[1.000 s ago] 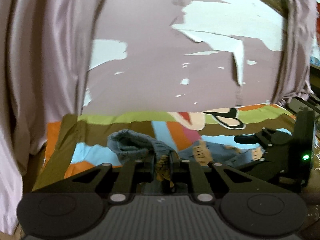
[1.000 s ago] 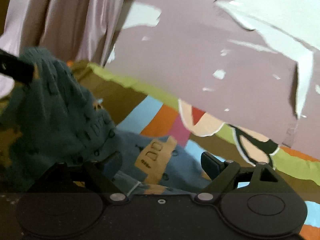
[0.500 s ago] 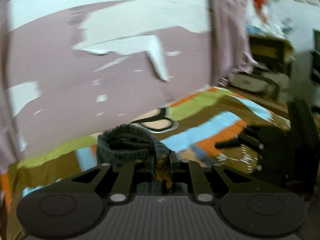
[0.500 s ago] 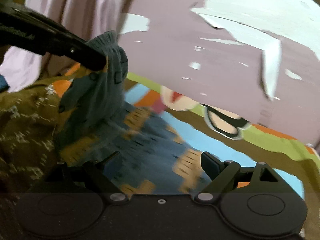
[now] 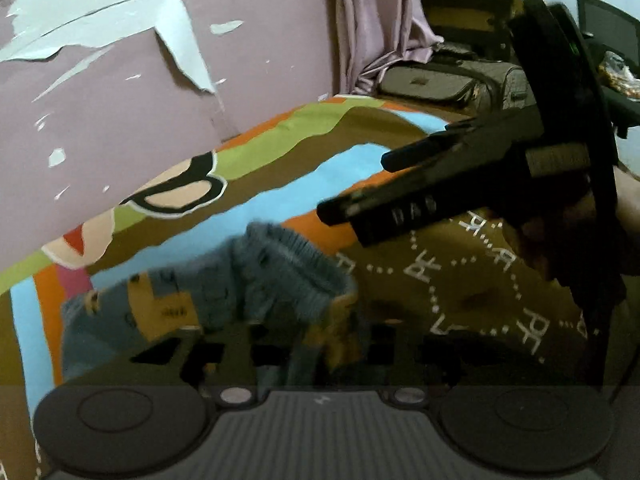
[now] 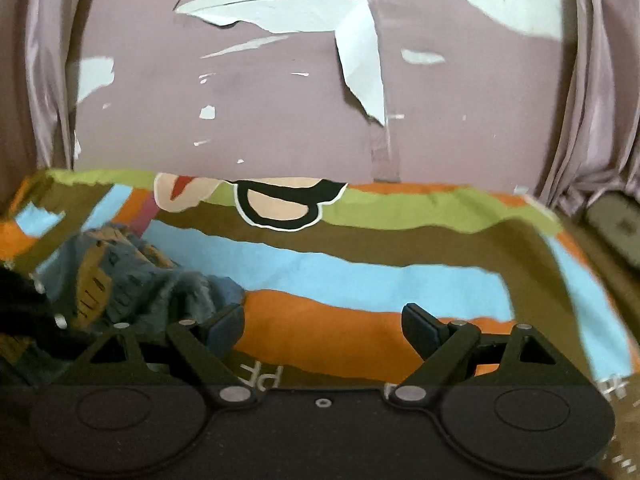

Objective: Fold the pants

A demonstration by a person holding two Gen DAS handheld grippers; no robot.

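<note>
Pants, small and blue-grey with mustard patches, lie bunched on the bed's striped cover, their ribbed waistband humped up just beyond the left gripper. That gripper is badly smeared in its own camera, so I cannot tell whether its jaws are apart or together, though cloth sits right at them. In the right camera the same pants are heaped at the near left of the cover, touching the left finger of the right gripper, whose jaws stand wide with only orange stripe between them. From the left camera the right gripper hangs above the cover, to the right of the pants and apart from them. Behind the bed the mauve wall is peeling, with a pale curtain beside it and a grey bag past the bed's far end.
</note>
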